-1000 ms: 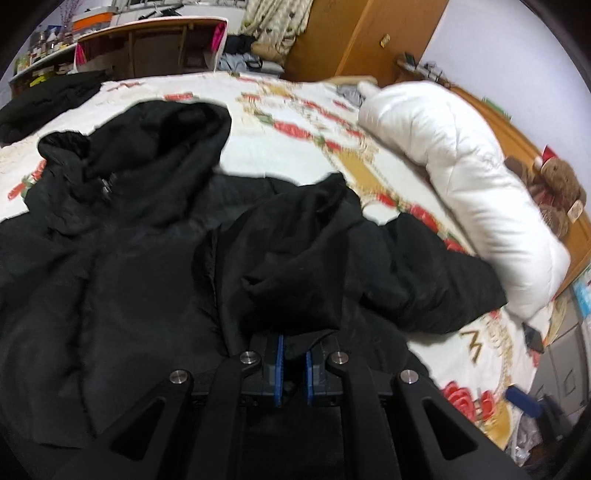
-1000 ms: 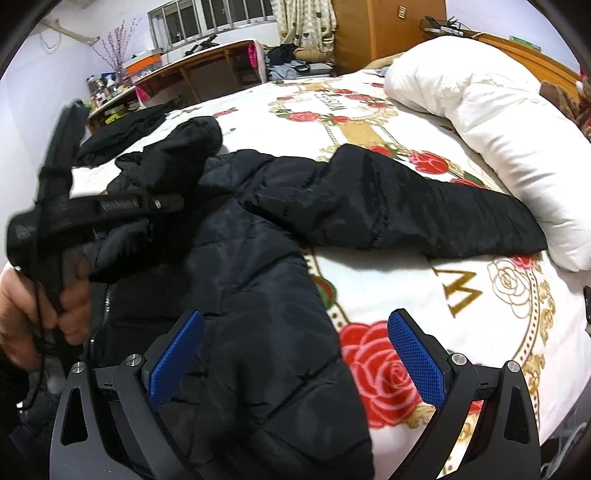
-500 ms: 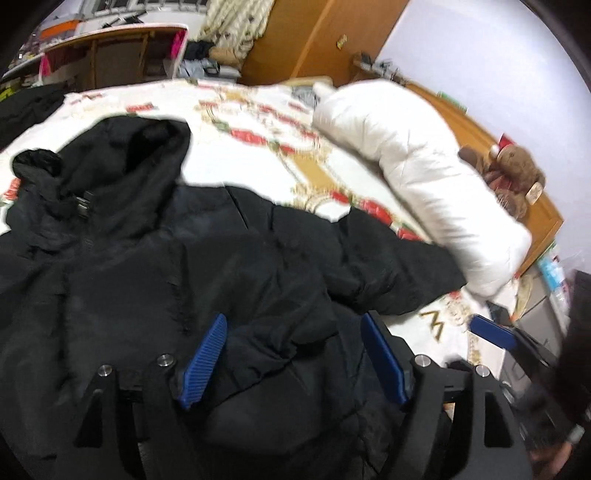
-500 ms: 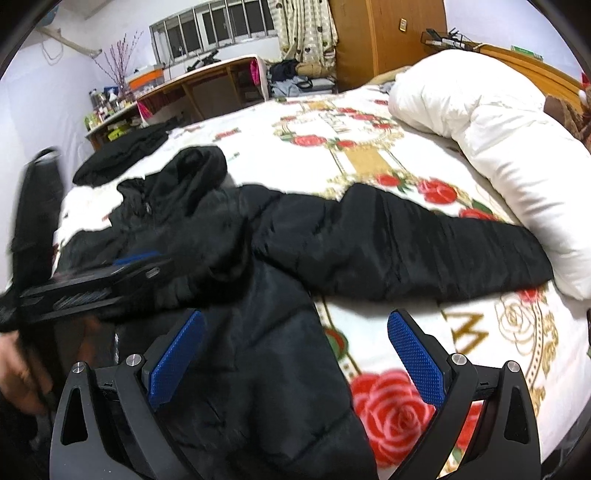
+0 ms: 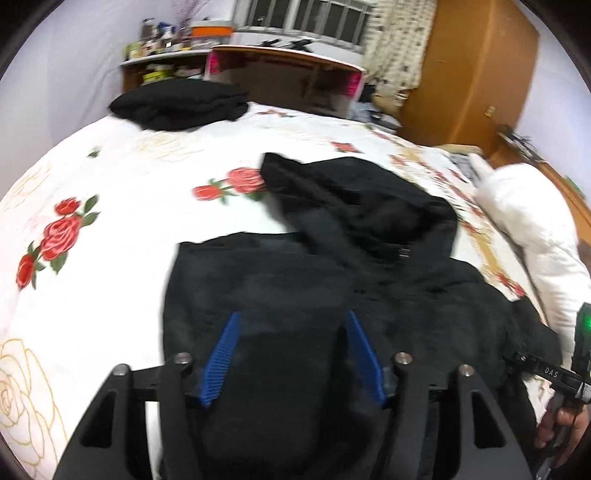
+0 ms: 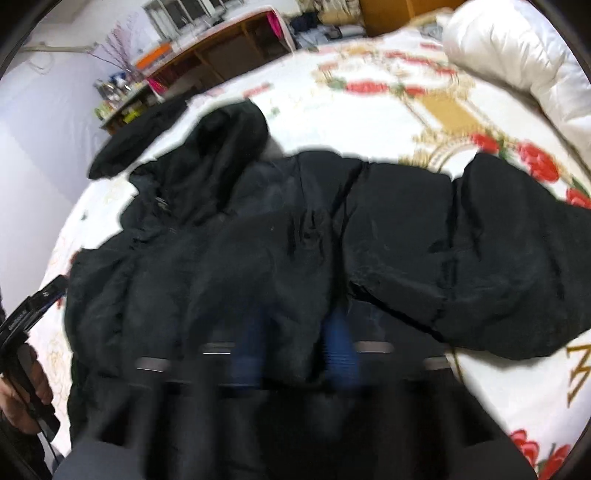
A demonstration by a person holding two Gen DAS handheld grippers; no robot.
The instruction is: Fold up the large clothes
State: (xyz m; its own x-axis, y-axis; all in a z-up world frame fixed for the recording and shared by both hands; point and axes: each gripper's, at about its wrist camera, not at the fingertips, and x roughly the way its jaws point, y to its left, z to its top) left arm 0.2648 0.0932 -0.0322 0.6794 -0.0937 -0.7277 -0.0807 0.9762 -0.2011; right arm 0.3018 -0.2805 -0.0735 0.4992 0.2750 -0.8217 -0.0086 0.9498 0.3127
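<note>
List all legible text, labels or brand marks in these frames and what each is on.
"DAS" – white letters on the black body of the right gripper, seen at the edge of the left wrist view; any further letters are cut off.
A large gold "M"-like mark on the bedspread, partly cropped.
White lettering on the left gripper – too blurred to read.
Bottle labels on the shelf – too small to read.
</note>
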